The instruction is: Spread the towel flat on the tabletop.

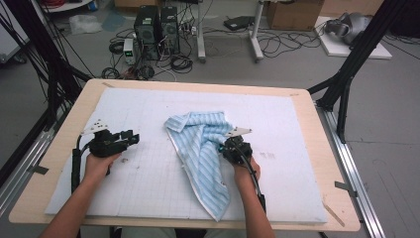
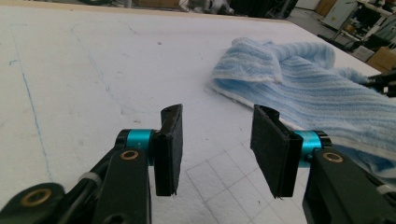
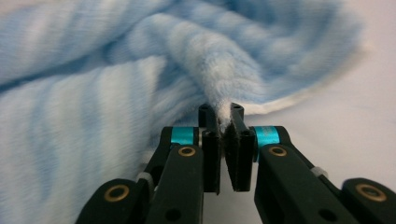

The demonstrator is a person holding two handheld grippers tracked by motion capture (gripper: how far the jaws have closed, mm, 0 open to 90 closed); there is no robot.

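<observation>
Lengthwise, towel (image 1: 203,153) near-to-far (far end bunched)

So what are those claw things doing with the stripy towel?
A person holds a gripper in each hand at a table. The right gripper has its fingers pinched shut on a fold of the blue striped towel, which lies crumpled on the white mat. The left gripper sits off to the side of the towel, its fingers apart with nothing between them.
</observation>
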